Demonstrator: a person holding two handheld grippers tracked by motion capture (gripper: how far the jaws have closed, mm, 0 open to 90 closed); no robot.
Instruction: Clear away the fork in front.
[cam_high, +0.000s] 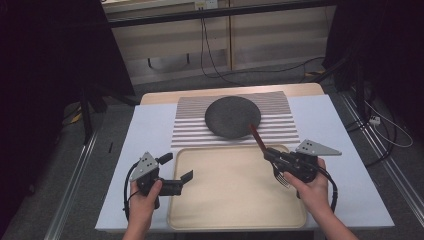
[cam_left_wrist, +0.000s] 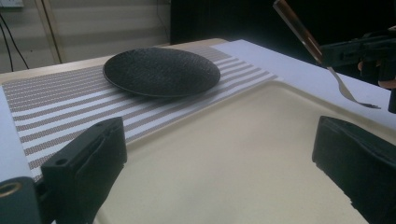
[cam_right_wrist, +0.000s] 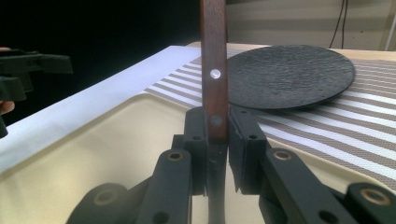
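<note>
From the high view, the right claw (cam_high: 274, 156) was clamped on a fork (cam_high: 270, 156) above the right part of a cream tray (cam_high: 200, 210). The fork's dark reddish wooden handle slanted up and away toward the near rim of a round black plate (cam_high: 233, 116), while its metal tines hung down beside the hand, over the tray. The plate sat on a striped mat (cam_high: 190, 125), which lay on the white surface (cam_high: 145, 150) just beyond the tray. The left claw (cam_high: 176, 170) hovered at the tray's left edge with its jaws spread and nothing between them.

In the left gripper view, the two black jaws stood wide apart over the bare tray (cam_left_wrist: 224, 158). Farther off, the fork (cam_left_wrist: 322, 60) hung in the air in the other claw: a brown glossy handle at the top, then a slim curved metal neck ending in tines that pointed down toward the white surface (cam_left_wrist: 299, 70). The plate (cam_left_wrist: 161, 71) showed a rough, pebbled texture.

In the right gripper view, the jaws pressed on both sides of the fork's handle (cam_right_wrist: 214, 70), which rose upright between them, dark wood with two pale rivets. Beyond it lay the plate (cam_right_wrist: 294, 77) on the mat (cam_right_wrist: 336, 126).
</note>
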